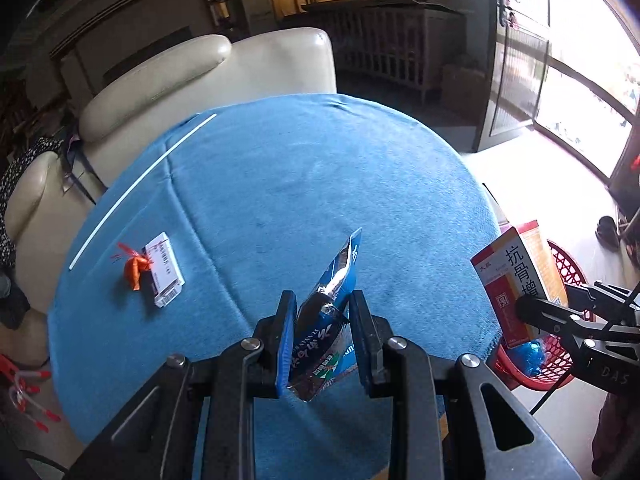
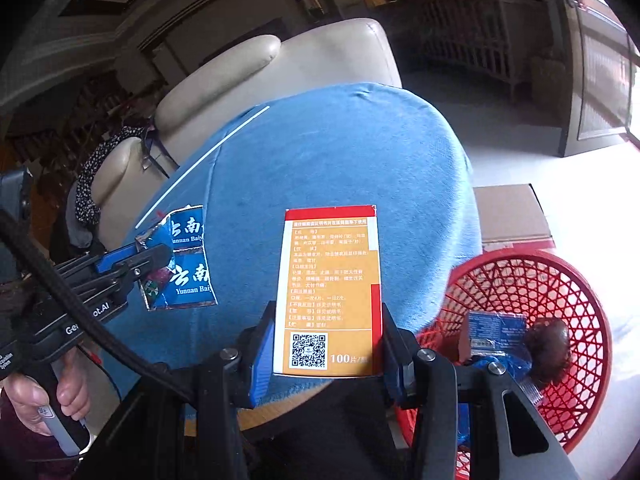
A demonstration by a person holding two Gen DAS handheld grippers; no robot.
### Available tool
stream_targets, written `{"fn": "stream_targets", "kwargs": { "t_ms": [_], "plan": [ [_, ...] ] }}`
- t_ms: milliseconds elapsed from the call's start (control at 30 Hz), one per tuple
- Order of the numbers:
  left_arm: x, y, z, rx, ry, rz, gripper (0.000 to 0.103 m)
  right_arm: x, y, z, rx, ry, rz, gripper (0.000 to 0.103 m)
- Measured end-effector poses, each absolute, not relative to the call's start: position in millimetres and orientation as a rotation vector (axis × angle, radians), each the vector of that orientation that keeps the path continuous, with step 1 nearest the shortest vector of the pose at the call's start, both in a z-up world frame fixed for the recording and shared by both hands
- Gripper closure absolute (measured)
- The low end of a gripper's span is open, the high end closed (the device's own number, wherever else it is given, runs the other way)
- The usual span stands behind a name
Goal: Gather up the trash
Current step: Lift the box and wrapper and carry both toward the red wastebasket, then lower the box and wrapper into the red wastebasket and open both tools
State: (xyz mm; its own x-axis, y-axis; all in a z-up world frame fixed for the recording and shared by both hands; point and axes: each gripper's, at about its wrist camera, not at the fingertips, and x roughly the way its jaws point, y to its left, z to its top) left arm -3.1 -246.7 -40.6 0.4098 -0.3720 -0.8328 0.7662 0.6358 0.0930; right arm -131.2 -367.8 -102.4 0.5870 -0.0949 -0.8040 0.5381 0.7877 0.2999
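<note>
Trash in hand: the left gripper pinches a blue foil wrapper, light, crinkly and slippery. The right gripper clamps a stiff, light medicine box by its sides, near the red basket.

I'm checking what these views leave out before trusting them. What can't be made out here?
- Red basket: right wrist view, the right gripper and the picture's bottom edge hide its near side.
- Medicine box: left wrist view, the right gripper covers its lower end.
- White tag: left wrist view, print too small.
</note>
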Motion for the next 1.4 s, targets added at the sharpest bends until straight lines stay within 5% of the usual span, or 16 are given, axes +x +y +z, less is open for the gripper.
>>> {"fn": "stream_targets", "kwargs": {
  "t_ms": [1400],
  "plan": [
    [-89.3,-342.7,-45.5,0.69,0.821,-0.988,0.075,-239.9,-430.7,-110.1,0.738,0.808,-0.611,0.055]
  ]
}}
